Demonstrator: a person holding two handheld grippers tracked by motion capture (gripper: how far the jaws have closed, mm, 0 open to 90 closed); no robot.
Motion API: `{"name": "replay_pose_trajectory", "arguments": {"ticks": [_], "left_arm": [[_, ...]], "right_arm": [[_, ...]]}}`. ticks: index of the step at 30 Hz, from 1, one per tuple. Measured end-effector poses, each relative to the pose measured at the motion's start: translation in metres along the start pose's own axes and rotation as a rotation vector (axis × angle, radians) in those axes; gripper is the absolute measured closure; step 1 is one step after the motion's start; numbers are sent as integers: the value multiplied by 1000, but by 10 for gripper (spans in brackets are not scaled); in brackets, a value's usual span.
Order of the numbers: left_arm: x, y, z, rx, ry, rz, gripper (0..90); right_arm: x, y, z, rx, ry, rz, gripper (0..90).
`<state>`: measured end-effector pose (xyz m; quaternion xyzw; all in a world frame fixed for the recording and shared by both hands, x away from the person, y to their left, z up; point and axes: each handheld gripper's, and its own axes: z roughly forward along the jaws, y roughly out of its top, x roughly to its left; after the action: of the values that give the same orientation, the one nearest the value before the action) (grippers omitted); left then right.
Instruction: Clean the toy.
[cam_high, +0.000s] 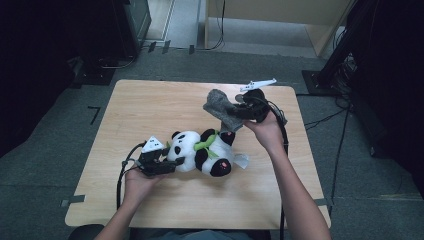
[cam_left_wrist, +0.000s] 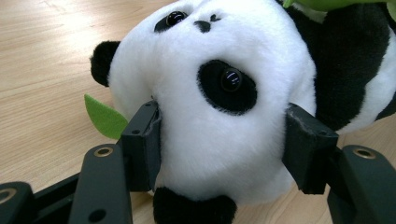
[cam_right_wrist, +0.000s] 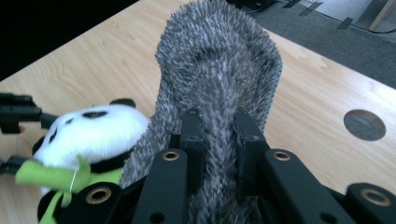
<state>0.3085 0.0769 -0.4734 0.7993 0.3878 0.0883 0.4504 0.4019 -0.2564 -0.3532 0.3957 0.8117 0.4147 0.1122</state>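
Your left tool (cam_high: 167, 161) clamps the panda plush's (cam_high: 202, 152) head mid-tabletop (cam_high: 150, 110), your right tool (cam_high: 239, 111) pinches the grey fuzzy sock (cam_high: 222, 111) at two o'clock of it; next, likely dress the panda.

Plush, fuzz and matt wood

The panda (cam_left_wrist: 219, 135) is soft white-and-black plush with glossy eyes; the sock (cam_right_wrist: 217, 74) is rough grey fuzzy cloth; the table (cam_high: 150, 100) is smooth matt wood.
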Motion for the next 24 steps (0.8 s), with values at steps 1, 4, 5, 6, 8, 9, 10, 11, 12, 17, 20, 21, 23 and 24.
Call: {"name": "replay_pose_trajectory", "arguments": {"ticks": [1,4,5,6,8,9,10,11,12,17,20,21,23,24], "left_arm": [[0,0,0,0,0,-1,379],[0,0,0,-1,-1,-2,380],[0,0,0,-1,-1,-3,380],[0,0,0,-1,-2,-5,379],[1,0,0,0,-3,-6,380],[1,0,0,0,-3,-6,379],[1,1,0,1,-3,-7,379],[0,0,0,-1,-1,-6,380],[0,1,0,0,0,-5,380],[0,1,1,7,7,-2,382],[-1,1,1,6,8,-5,386],[-1,1,1,5,8,-6,387],[-1,1,2,4,8,-8,388],[0,1,2,4,8,-5,388]], "right_arm": [[0,-2,-1,4,-1,-1,783],[1,-9,-4,9,-3,-6,782],[1,-12,-5,10,1,-2,782],[1,-14,-5,10,6,-1,782],[3,-18,-5,12,13,3,782],[4,-21,-4,15,17,4,781],[6,-23,-4,16,20,6,781],[8,-26,-2,15,20,1,781],[10,-28,-1,21,8,-5,781],[15,-41,5,13,18,-7,778],[15,-46,5,0,25,6,779],[13,-49,5,-3,23,7,778],[12,-53,3,-8,15,12,779],[10,-55,2,-8,15,22,779]]}}
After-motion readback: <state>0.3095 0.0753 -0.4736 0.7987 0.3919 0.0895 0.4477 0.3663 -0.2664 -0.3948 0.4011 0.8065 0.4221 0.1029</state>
